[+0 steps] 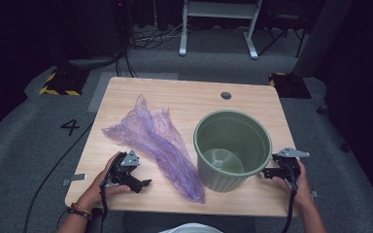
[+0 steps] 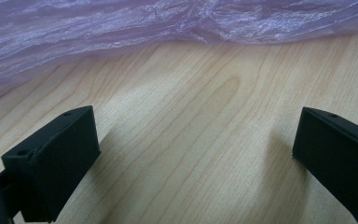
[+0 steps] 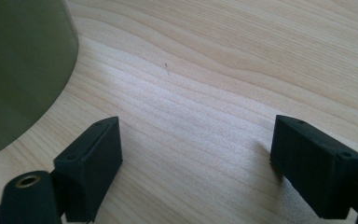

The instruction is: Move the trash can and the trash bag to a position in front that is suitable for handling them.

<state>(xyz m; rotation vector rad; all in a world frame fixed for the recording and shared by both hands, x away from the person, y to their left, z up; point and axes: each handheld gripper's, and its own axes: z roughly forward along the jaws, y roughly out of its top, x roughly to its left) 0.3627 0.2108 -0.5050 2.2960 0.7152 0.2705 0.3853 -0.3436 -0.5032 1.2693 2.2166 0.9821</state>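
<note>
Overhead, a crumpled purple plastic bag (image 1: 155,141) lies on the tabletop (image 1: 184,99), its long axis running from far left to near centre, just ahead and right of the left hand-held gripper (image 1: 144,183), with a green bin (image 1: 232,148) just left of the right hand-held gripper (image 1: 263,173). Along the left hand-held gripper (image 2: 193,154), jaws spread and empty, the bag (image 2: 121,28) stretches across just beyond. Along the right hand-held gripper (image 3: 196,161), likewise spread, the bin (image 3: 21,70) stands to the left.

Wood table (image 1: 184,97) w/ purple bag (image 1: 155,138) (crumpled), green pot (image 1: 233,150)
</note>
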